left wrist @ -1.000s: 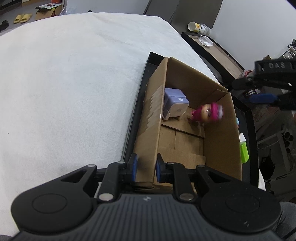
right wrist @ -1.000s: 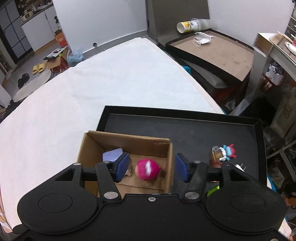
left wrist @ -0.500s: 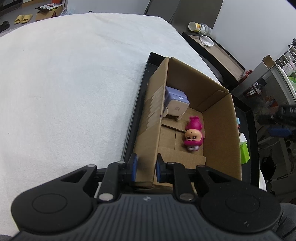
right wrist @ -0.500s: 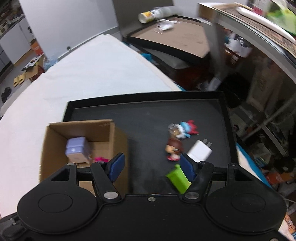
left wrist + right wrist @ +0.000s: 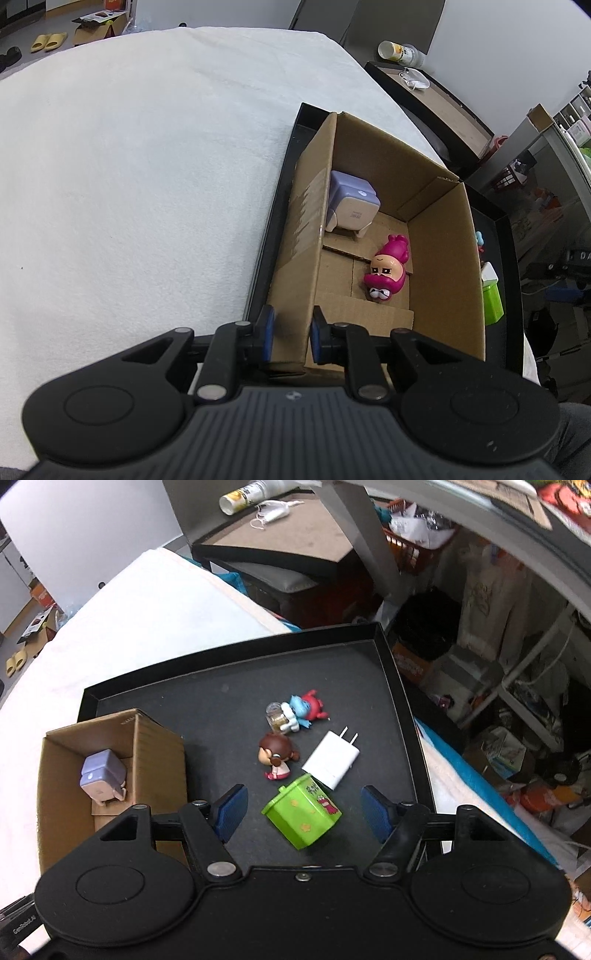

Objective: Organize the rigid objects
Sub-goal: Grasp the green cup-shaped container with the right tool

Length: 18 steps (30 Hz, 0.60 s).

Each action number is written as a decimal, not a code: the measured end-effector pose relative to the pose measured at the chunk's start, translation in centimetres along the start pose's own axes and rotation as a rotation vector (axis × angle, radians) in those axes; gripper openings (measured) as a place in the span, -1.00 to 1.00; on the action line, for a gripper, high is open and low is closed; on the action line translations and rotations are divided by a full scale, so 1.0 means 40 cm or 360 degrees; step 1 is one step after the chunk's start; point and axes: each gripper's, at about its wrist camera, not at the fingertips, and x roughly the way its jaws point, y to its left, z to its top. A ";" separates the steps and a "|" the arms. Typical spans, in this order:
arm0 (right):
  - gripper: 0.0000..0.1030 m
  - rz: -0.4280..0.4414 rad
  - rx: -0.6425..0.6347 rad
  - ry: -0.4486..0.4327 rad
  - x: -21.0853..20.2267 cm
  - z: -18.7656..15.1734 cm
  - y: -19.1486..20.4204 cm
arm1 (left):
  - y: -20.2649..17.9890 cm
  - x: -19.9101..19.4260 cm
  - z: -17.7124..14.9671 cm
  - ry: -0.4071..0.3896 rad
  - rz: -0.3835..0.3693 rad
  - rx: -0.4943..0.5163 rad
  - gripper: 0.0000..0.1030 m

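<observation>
Left wrist view: the left gripper (image 5: 290, 334) pinches the near wall of the open brown cardboard box (image 5: 441, 258), which holds a pink figurine (image 5: 386, 271) and a lilac cube-shaped gadget (image 5: 352, 206)

Right wrist view: the right gripper (image 5: 303, 810) hangs spread above a lime-green plastic bin (image 5: 301, 814) on the black tray (image 5: 221, 709)

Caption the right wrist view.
Open hand-held gripper above green bin, beside charger on black tray.

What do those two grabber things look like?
Both are black. The left gripper has a ribbed dark grey body, the right gripper a smooth black one. Each has round side discs, silver screws and two fingers with blue pads.
</observation>
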 end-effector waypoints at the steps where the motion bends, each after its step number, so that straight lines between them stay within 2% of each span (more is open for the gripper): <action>1: 0.31 0.0010 0.0006 0.0012 0.009 -0.001 -0.004 | 0.000 0.000 0.000 0.0001 0.0000 -0.0004 -0.65; 10: 0.30 0.0066 -0.0062 0.0071 0.102 -0.009 -0.030 | -0.011 0.000 0.000 -0.0013 0.0031 0.0010 -0.67; 13: 0.21 0.0076 -0.0088 0.0116 0.131 -0.011 -0.041 | -0.012 0.000 -0.001 -0.0011 0.0035 0.0002 -0.67; 14: 0.14 0.0089 -0.0091 0.0127 0.139 -0.013 -0.046 | -0.013 0.000 -0.001 -0.0011 0.0039 0.0006 -0.67; 18: 0.11 0.0212 -0.0085 0.0135 0.151 -0.011 -0.058 | -0.020 0.001 -0.001 -0.0008 0.0061 0.0018 -0.67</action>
